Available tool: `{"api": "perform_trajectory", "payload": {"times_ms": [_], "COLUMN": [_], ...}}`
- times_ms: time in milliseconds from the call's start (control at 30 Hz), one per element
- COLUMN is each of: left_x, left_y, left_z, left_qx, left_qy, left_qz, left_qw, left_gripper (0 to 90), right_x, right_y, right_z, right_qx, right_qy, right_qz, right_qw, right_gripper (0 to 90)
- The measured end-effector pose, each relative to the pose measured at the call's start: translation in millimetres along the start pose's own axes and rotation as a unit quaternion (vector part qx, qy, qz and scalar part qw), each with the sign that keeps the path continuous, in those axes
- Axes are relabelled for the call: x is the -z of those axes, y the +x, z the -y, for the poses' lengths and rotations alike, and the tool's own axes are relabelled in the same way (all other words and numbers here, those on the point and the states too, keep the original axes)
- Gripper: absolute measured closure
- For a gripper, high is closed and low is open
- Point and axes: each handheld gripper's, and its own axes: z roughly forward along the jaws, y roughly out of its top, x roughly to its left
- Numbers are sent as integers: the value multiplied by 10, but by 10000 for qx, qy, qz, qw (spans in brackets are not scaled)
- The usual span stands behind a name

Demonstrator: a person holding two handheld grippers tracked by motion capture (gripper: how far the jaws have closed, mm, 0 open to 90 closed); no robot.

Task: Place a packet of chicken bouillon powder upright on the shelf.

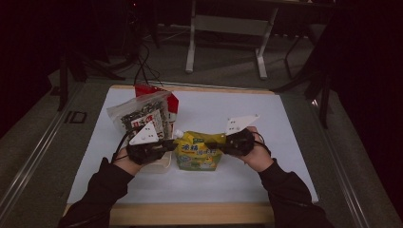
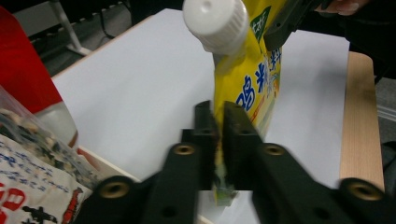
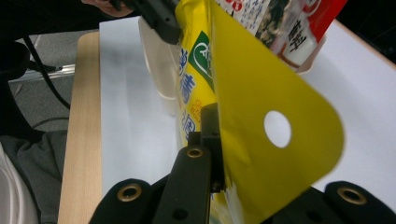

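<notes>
Both hands hold one yellow pouch [image 1: 197,152] between them: the left gripper [image 1: 167,145] is clamped on the edge below its white cap [image 2: 215,21], the right gripper [image 1: 222,144] on the opposite edge, probably to keep it upright. Behind the pouch stand a snack bag [image 1: 141,114] and red packet [image 1: 172,100] on the white table [image 1: 285,156], with a dim room beyond.

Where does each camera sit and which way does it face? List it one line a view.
High view: above the person's side, looking forward and down on the white table; both forearms, left hand-held gripper, right hand-held gripper.
Left gripper view: rides the left hand-held gripper, looking along its jaws pinching the yellow pouch below its white cap.
Right gripper view: rides the right hand-held gripper, jaws clamped on the pouch's edge near its hang hole.
Shared: all three show the pouch.
</notes>
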Motion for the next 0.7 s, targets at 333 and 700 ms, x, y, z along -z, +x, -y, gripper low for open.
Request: {"api": "perform_trajectory", "payload": {"times_ms": [333,700], "left_x": [55,66], "left_y": [-119,-459], "left_z": [12,69], "left_qx": [230,233], "left_qy": [254,321], "left_qz": [-63,228], "left_qw": [9994,9990], "left_gripper": [480,390], "right_x": [191,322], "right_y": [-11,-21], "right_z": [-81,-213], "right_qx": [39,127], "right_qy": [-261,-464], "right_qz": [91,179], "right_qw": [9996,9987], "right_gripper": [900,900]}}
